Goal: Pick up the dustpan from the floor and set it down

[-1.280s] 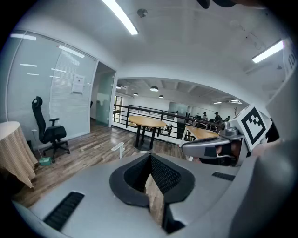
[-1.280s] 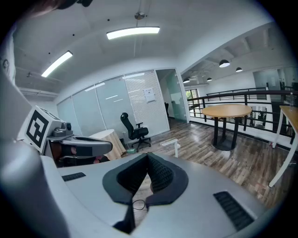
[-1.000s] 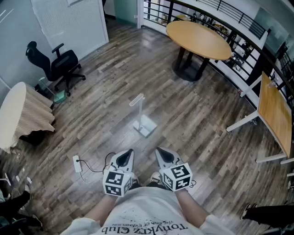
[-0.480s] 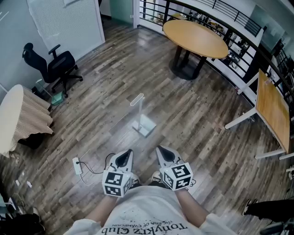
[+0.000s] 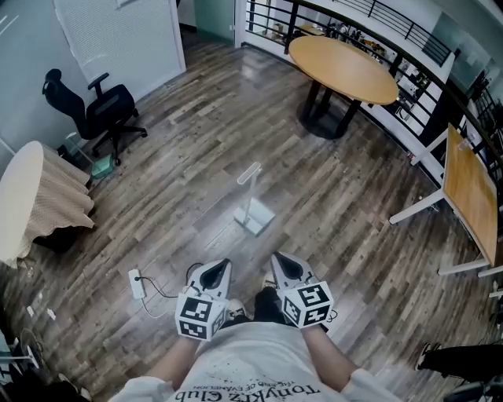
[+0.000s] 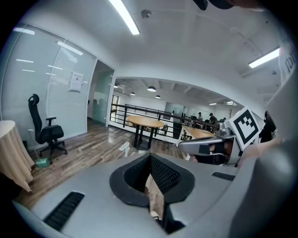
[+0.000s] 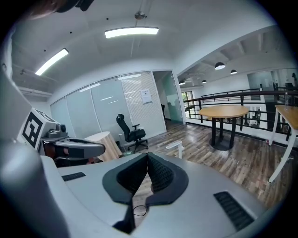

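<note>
Left gripper [image 5: 219, 269]: lower centre of the head view, just left of the right one, jaws closed tip to tip with nothing between them; its own view shows only wood floor [image 5: 196, 149] through the slot behind the meeting tips. Right gripper [image 5: 280, 262]: lower centre, just right of the left one, jaws likewise drawn together and empty, floor and a loop of cable showing through the slot. Both grippers are held off the floor in front of the person's torso, each with a marker cube at its rear. Dustpan [image 5: 254, 210]: white, long-handled, standing on the floor at the frame's centre, above both grippers and apart from them, handle rising toward the upper part of the frame; neither gripper touches it. Power strip [image 5: 136, 283]: white, on the floor at lower left, dark cable trailing right. Office chair [image 5: 98, 110]: black, upper left. Cloth-draped table [image 5: 35, 196]: left edge. Round table [image 5: 342, 67]: wooden top, dark base, upper right. Desk [image 5: 471, 196]: wooden top, white legs, right edge. Railing [image 5: 377, 20]: dark, along the top right.
</note>
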